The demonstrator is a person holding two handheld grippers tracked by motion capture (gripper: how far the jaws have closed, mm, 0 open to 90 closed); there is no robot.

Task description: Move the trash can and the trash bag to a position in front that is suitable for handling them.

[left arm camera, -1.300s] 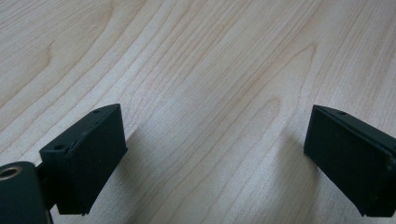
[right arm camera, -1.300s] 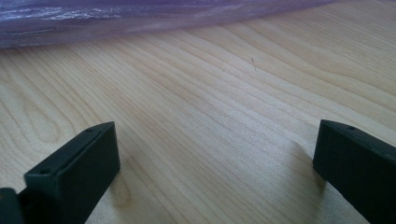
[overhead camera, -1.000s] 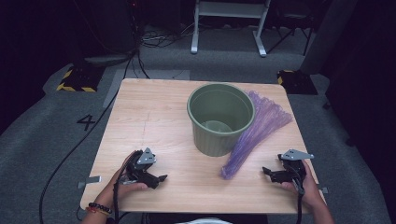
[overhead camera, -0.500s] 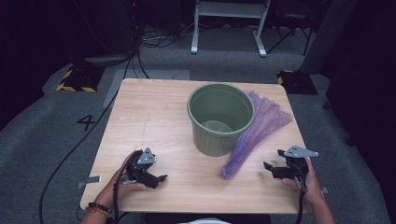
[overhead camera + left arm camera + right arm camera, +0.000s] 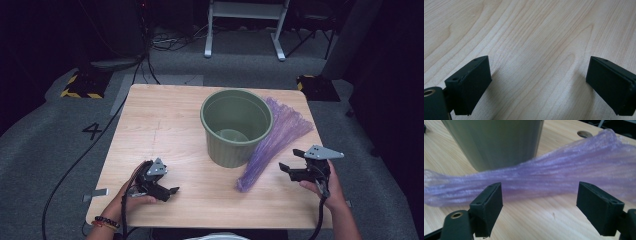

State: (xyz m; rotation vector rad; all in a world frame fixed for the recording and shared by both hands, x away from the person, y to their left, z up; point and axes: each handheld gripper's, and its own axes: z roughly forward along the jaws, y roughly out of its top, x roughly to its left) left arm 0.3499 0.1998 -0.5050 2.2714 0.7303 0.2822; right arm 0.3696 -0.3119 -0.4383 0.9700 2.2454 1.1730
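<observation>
**Right hand-held gripper released and facing purple bundle; left at rest on bench**

High view. A light wooden bench (image 5: 165, 125) carries a green ribbed plastic bin (image 5: 236, 127), standing upright a little right of the bench's centre, toward the far edge. A purple bundle of fine plastic strands (image 5: 274, 142) lies flat on the bench at the bin's right side, touching or just beside its wall; the fanned end points to the far right corner and the narrow, gathered end points toward the near edge. The right hand-held gripper (image 5: 289, 169) is held clear of the bench near the right edge, well short of the near right corner, jaws pointing left at the bundle's narrow end; it is near the bundle but apart from it. The left hand-held gripper (image 5: 172, 191) rests low at the near left part of the bench, well apart from bin and bundle.

Left gripper view. Both black jaws stand wide apart over bare wood grain. Nothing lies between them: released.

Right gripper view. The jaws stand wide, having just been closing slightly, with nothing between the pads: released, grasping nothing. The purple bundle (image 5: 554, 173) runs across the view beyond the jaw tips, lying on the bench. The green bin's (image 5: 496, 142) wall rises behind it at the upper left, with the bundle against or just beside its base.
</observation>
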